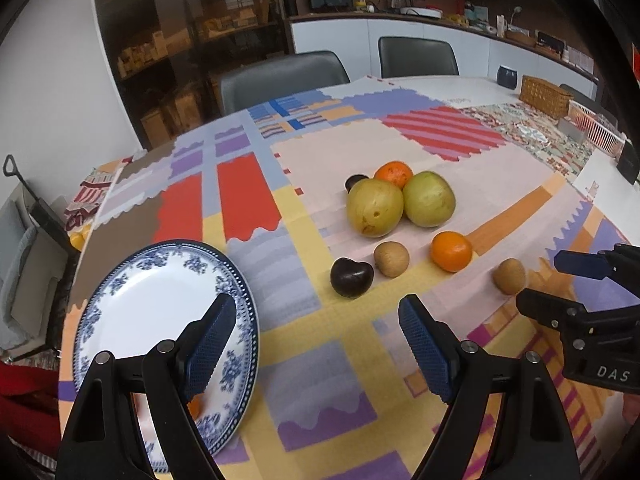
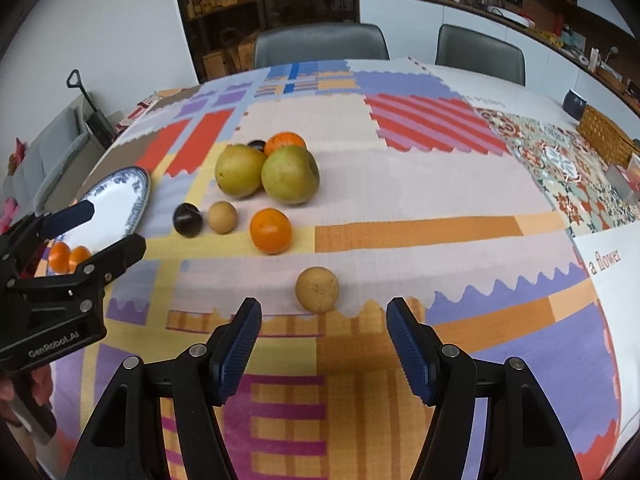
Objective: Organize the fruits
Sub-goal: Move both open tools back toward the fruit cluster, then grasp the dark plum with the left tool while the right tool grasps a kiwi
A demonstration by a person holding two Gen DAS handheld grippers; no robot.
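Fruit lies on the patchwork tablecloth: two green pears (image 1: 376, 208) (image 1: 429, 199), two oranges (image 1: 451, 251) (image 1: 393, 174), two dark plums (image 1: 351, 277) (image 1: 355, 181), two brown kiwis (image 1: 391, 258) (image 1: 509, 276). A blue-and-white plate (image 1: 132, 304) sits at the left; two small oranges (image 2: 67, 258) lie on it in the right wrist view. My left gripper (image 1: 316, 320) is open and empty, above the plate's right rim. My right gripper (image 2: 322, 322) is open and empty, just short of the nearest kiwi (image 2: 317, 289).
Two grey chairs (image 1: 280, 76) stand behind the table. A wicker basket (image 1: 546, 96), a pink rack (image 1: 596, 124) and a dark jar (image 1: 507, 76) sit at the far right. The table's left edge drops off beside the plate.
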